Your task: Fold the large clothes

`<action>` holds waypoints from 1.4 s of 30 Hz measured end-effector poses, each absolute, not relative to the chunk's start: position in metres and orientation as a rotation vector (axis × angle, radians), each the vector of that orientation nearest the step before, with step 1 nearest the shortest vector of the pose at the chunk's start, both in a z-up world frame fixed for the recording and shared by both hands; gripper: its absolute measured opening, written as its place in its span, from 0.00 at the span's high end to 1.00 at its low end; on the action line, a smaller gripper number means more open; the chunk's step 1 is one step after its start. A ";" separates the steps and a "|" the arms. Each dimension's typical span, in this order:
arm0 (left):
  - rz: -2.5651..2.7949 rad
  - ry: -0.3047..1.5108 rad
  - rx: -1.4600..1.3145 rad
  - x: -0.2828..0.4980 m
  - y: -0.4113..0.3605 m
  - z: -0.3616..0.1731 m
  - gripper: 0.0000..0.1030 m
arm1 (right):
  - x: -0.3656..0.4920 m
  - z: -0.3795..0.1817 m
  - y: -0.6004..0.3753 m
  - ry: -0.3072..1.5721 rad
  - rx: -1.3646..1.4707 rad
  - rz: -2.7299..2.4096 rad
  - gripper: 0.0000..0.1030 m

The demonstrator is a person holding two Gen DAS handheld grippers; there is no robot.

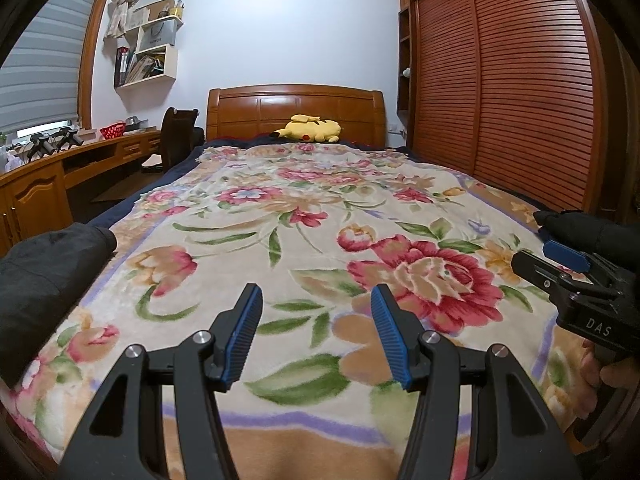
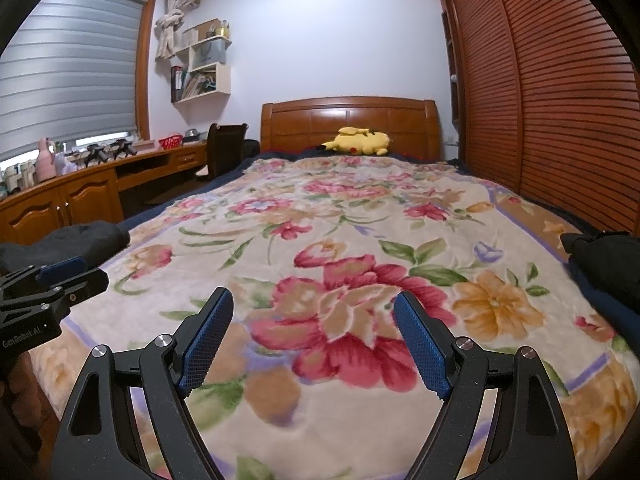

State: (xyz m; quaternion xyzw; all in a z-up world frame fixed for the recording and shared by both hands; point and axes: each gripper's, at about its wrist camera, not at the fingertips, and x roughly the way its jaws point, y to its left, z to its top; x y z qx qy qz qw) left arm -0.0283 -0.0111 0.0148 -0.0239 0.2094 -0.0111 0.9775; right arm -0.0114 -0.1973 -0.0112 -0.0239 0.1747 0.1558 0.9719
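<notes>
A dark grey garment (image 1: 44,280) lies bunched at the bed's left edge; it also shows in the right wrist view (image 2: 80,240). A black garment (image 1: 588,232) lies at the bed's right edge, also seen in the right wrist view (image 2: 604,264). My left gripper (image 1: 316,336) is open and empty above the floral blanket (image 1: 304,216). My right gripper (image 2: 312,344) is open and empty above the same blanket (image 2: 340,220). The right gripper also shows in the left wrist view (image 1: 568,256), next to the black garment. The left gripper shows in the right wrist view (image 2: 60,268), beside the grey garment.
A yellow plush toy (image 1: 310,128) lies by the wooden headboard (image 1: 296,112). A louvred wooden wardrobe (image 1: 500,92) runs along the right side. A wooden desk (image 1: 60,172) with a chair (image 1: 176,140) stands on the left under the window.
</notes>
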 end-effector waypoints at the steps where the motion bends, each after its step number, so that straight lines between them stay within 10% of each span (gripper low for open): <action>1: -0.023 0.422 -0.048 -0.028 -0.011 0.015 0.46 | -0.011 -0.011 -0.197 0.353 -0.048 0.315 0.18; 42: -0.021 0.408 -0.045 -0.033 -0.014 0.021 0.46 | -0.010 -0.010 -0.201 0.345 -0.046 0.313 0.18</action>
